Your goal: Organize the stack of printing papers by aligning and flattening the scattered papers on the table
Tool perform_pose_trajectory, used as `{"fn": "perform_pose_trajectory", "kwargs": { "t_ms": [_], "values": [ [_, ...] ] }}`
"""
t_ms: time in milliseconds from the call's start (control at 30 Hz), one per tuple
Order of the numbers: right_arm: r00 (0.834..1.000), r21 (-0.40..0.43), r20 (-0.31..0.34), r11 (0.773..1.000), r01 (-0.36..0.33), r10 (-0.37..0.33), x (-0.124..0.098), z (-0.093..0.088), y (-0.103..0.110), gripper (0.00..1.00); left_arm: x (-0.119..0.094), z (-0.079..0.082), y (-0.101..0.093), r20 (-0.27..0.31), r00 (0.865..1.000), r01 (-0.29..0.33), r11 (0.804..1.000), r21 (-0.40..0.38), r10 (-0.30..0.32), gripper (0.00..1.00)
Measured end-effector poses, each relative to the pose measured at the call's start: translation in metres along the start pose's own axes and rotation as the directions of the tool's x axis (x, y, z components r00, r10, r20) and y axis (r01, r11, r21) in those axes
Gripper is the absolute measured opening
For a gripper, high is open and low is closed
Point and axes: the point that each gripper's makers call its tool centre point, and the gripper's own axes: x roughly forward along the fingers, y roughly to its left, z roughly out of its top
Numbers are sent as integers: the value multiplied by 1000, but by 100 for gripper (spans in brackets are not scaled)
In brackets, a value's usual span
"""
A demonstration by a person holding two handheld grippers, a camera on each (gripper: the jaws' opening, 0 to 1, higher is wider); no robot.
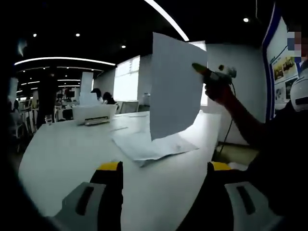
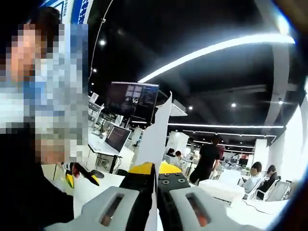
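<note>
A single sheet (image 1: pixel 174 86) is being held up in the air at the centre of the left gripper view, pinched near its upper right edge by the right gripper (image 1: pixel 206 72); the same sheet (image 2: pixel 155 137) is being seen edge-on in the right gripper view, rising from between that gripper's jaws, which are being pressed together on it at the bottom centre (image 2: pixel 157 180). The left gripper (image 1: pixel 163 168) is being held low at the bottom of its own view, its jaws being kept spread with nothing between them. The remaining papers (image 1: pixel 151 144) are lying loosely overlapped on the white tabletop (image 1: pixel 67 159), just below the lifted sheet and not yet squared.

The step in hand is judged to be the gathering of one scattered sheet for return to the pile; the next move is likely being called for as a lowering of the sheet flat onto the papers, edges matched, with the free jaws being brought in to press and square the stack.

As for containers, a white printer (image 1: pixel 94 114) is standing at the far left of the tabletop; whether paper is lying in its tray cannot be told. A glass (image 1: pixel 48 119) is standing beside it; its contents cannot be told.
</note>
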Motion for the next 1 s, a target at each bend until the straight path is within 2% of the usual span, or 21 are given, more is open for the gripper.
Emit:
{"fn": "perform_pose_trajectory", "kwargs": {
  "t_ms": [433, 633, 833, 1000],
  "values": [
    [993, 50, 37, 993, -110, 108, 6, 17, 29, 0, 4, 9, -3, 48, 999, 25, 999, -23, -24, 74],
    [987, 60, 39, 985, -159, 157, 9, 21, 41, 0, 5, 18, -7, 79, 996, 43, 999, -16, -42, 74],
    [979, 74, 39, 976, -204, 201, 12, 23, 56, 0, 5, 33, -11, 151, 986, 69, 997, -34, -63, 74],
    [972, 56, 49, 971, -233, 230, 15, 33, 68, 0, 3, 44, -16, 210, 974, 98, 994, -48, -86, 74]
  ]
}}
